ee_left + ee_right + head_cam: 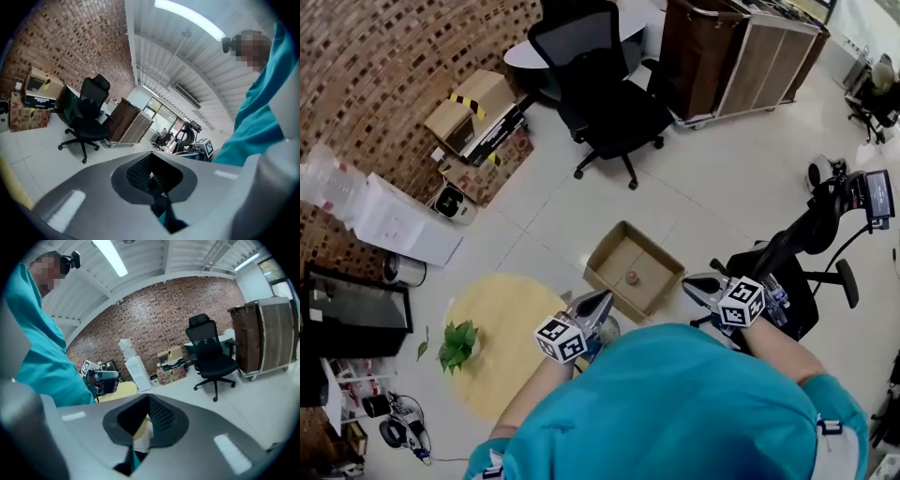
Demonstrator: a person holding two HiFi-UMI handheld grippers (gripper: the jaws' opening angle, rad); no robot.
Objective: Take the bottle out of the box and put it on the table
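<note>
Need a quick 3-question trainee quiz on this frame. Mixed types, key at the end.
1. True or false: the bottle is inside the box.
2. What stands on the round table? A) plant B) laptop C) mug
3. Fill in: the jaws of the left gripper and the right gripper are both ____.
Key: 1 true; 2 A; 3 shut.
</note>
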